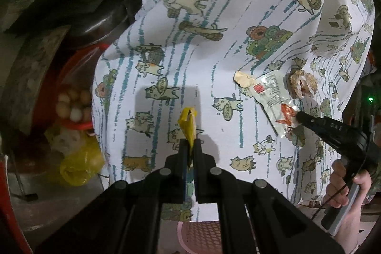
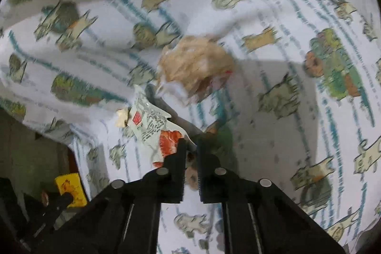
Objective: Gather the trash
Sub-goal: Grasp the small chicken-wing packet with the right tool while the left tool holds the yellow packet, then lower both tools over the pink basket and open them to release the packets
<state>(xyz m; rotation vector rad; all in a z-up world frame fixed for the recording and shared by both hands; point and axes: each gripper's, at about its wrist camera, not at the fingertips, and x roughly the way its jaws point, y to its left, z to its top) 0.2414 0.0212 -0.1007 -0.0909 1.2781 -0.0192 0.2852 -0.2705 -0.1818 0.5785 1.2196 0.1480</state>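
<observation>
The left tool [image 1: 190, 142] is clamped narrow on a yellow wrapper [image 1: 188, 123], which sticks out past its tips above the printed cloth [image 1: 214, 51]. The right tool [image 2: 190, 146] has its jaws drawn close together on the near corner of a white sachet [image 2: 152, 125] with red print; the sachet's edge runs in between the tips, and the rest of it fans out ahead and to the left of that tool. Touching the sachet's far end is a small torn beige scrap [image 2: 122, 119]. Just beyond the right tool, straight ahead of its tips, lies a crumpled brown paper ball [image 2: 197, 63], close to the sachet.

From the left wrist view, the right tool [image 1: 297, 117] reaches in from the right side, held by a hand [image 1: 345, 185], well apart from the left tool. The cloth lies rumpled, with folds rising behind the trash. To the left of the left tool the cloth ends and drops to a cluttered area with a red basin [image 1: 78, 125] and a yellow plastic bag [image 1: 81, 166]. A pink perforated basket [image 1: 197, 237] shows below the left tool.
</observation>
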